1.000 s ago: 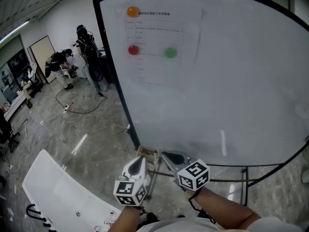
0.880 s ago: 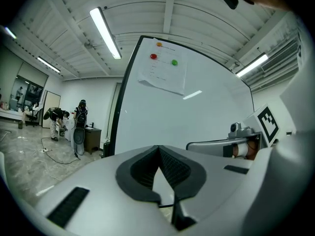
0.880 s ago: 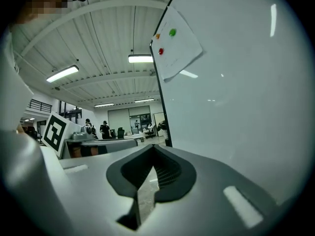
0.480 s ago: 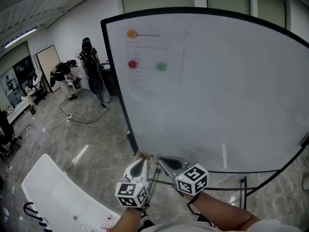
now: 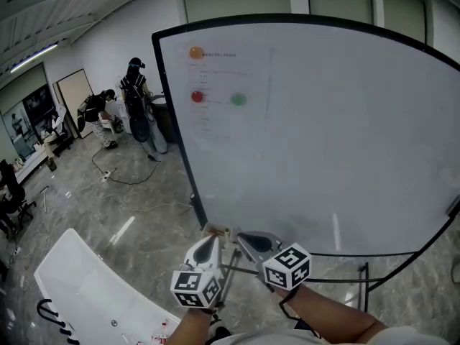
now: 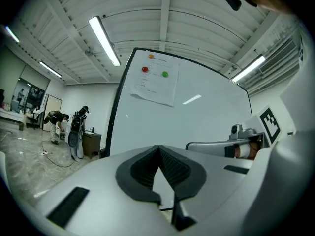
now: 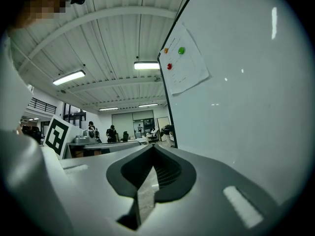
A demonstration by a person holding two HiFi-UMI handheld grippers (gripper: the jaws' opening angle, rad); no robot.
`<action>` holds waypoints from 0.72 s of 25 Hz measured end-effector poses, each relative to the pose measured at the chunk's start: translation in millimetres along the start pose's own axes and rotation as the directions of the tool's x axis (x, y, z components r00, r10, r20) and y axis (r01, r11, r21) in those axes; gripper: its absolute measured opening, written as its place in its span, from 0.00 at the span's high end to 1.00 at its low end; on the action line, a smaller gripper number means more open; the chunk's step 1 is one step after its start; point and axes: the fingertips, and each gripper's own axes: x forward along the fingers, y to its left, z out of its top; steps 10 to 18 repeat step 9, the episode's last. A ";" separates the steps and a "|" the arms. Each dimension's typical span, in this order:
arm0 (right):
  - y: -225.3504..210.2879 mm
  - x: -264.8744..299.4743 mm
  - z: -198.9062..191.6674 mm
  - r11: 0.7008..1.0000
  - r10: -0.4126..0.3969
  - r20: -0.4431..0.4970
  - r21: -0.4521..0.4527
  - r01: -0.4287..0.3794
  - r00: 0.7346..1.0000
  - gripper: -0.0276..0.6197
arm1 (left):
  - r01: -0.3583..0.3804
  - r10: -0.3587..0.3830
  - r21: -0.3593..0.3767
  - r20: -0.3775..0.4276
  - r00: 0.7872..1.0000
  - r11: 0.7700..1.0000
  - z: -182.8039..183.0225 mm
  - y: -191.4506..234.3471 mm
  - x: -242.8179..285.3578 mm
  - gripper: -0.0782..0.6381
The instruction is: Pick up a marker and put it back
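Head view looking down past two hand-held grippers low in the frame, side by side and near each other. Left hand-held gripper (image 5: 210, 238) with jaws shut, pads meeting at the tips (image 6: 158, 148), nothing between them. Right hand-held gripper (image 5: 243, 234) likewise closed and empty, pads pressed together (image 7: 152, 147).

Just ahead of both hand-held grippers and rising high above them, a large whiteboard (image 5: 323, 135) in a black frame on a metal stand. Far up and to the left of the left hand-held gripper, a paper sheet (image 5: 231, 85) fixed to the board, with an orange magnet (image 5: 195, 52) at its top corner, a red magnet (image 5: 198, 96) lower down and a green magnet (image 5: 238, 100) beside the red one.

Just beyond the left hand-held gripper's tips, at the board's lower left corner, a small tan object (image 5: 218, 230), too small to identify. Marker not made out in any view, and not in either hand-held gripper.

Well off to the left of the left hand-held gripper, two people (image 5: 136, 99) on a glossy grey floor (image 5: 136, 207), one standing, one bent over, with a cable (image 5: 118, 178) trailing nearby.
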 end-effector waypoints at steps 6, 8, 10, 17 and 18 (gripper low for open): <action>0.8 -1.5 -0.6 1.000 0.003 0.001 0.007 -0.003 1.000 0.95 | 0.000 0.000 0.004 -0.009 1.000 1.000 -3.5 -0.7 -0.2 0.89; 0.9 -1.5 -1.4 1.000 0.004 0.000 0.011 -0.004 1.000 0.95 | -0.001 0.001 0.003 -0.015 1.000 1.000 -6.5 -0.4 -0.7 0.89; 1.0 -1.5 -1.8 1.000 0.005 -0.001 0.012 -0.005 1.000 0.95 | -0.002 0.002 0.001 -0.018 1.000 1.000 -8.0 -0.2 -1.0 0.89; 1.0 -1.5 -1.8 1.000 0.005 -0.001 0.012 -0.005 1.000 0.95 | -0.002 0.002 0.001 -0.018 1.000 1.000 -8.0 -0.2 -1.0 0.89; 1.0 -1.5 -1.8 1.000 0.005 -0.001 0.012 -0.005 1.000 0.95 | -0.002 0.002 0.001 -0.018 1.000 1.000 -8.0 -0.2 -1.0 0.89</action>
